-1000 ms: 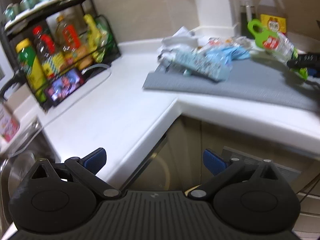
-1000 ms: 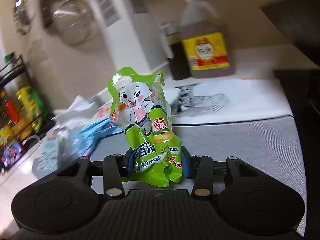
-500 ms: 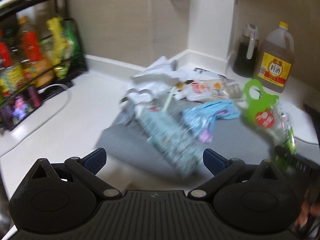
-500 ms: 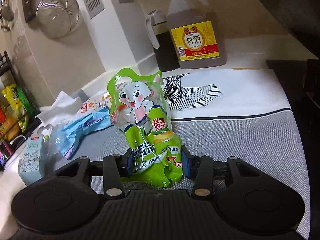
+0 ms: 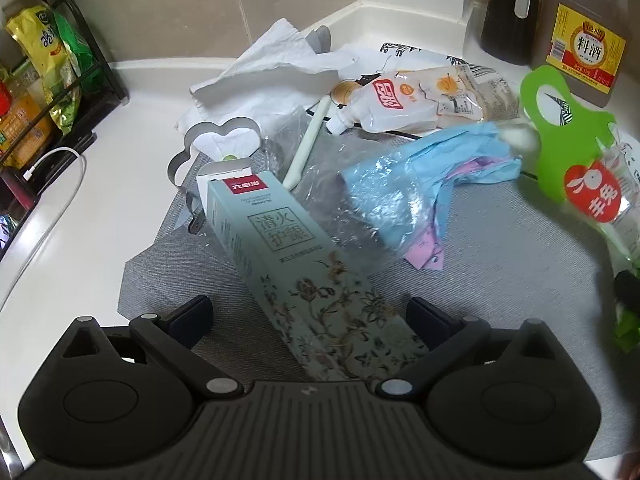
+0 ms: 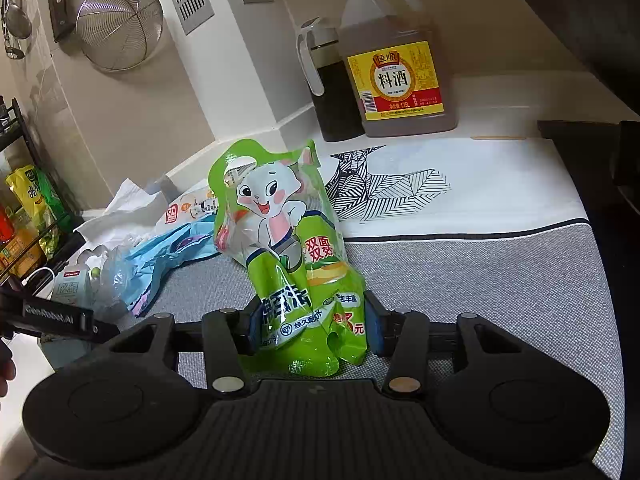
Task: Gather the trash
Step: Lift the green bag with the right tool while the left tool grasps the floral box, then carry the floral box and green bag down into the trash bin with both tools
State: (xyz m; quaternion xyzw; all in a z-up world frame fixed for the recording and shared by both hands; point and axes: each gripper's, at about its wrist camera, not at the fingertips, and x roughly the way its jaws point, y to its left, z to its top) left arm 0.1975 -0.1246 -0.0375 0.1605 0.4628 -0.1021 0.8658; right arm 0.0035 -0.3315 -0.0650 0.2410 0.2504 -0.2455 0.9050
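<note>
My right gripper (image 6: 314, 326) is shut on a green rabbit-print pouch (image 6: 288, 248) and holds it upright over the grey mat (image 6: 500, 288). The pouch also shows in the left wrist view (image 5: 576, 168) at the right. My left gripper (image 5: 308, 316) is open, its jaws on either side of a pale green floral carton (image 5: 288, 256) lying on the mat. Beyond it lie a blue plastic bag (image 5: 416, 176), a white sauce pouch (image 5: 404, 100), crumpled white paper (image 5: 272, 68) and a pale stick (image 5: 306, 148).
A cooking wine jug (image 6: 396, 60) and a dark oil bottle (image 6: 332, 92) stand at the back corner. A black rack of bottles and snacks (image 5: 40, 80) stands at the left with a white cable (image 5: 52, 184). A metal flower-shaped mould (image 5: 208, 144) lies by the carton.
My left gripper has swung from the counter's edge in over the mat and now straddles the floral carton. The right gripper still holds the green pouch, nearly still.
</note>
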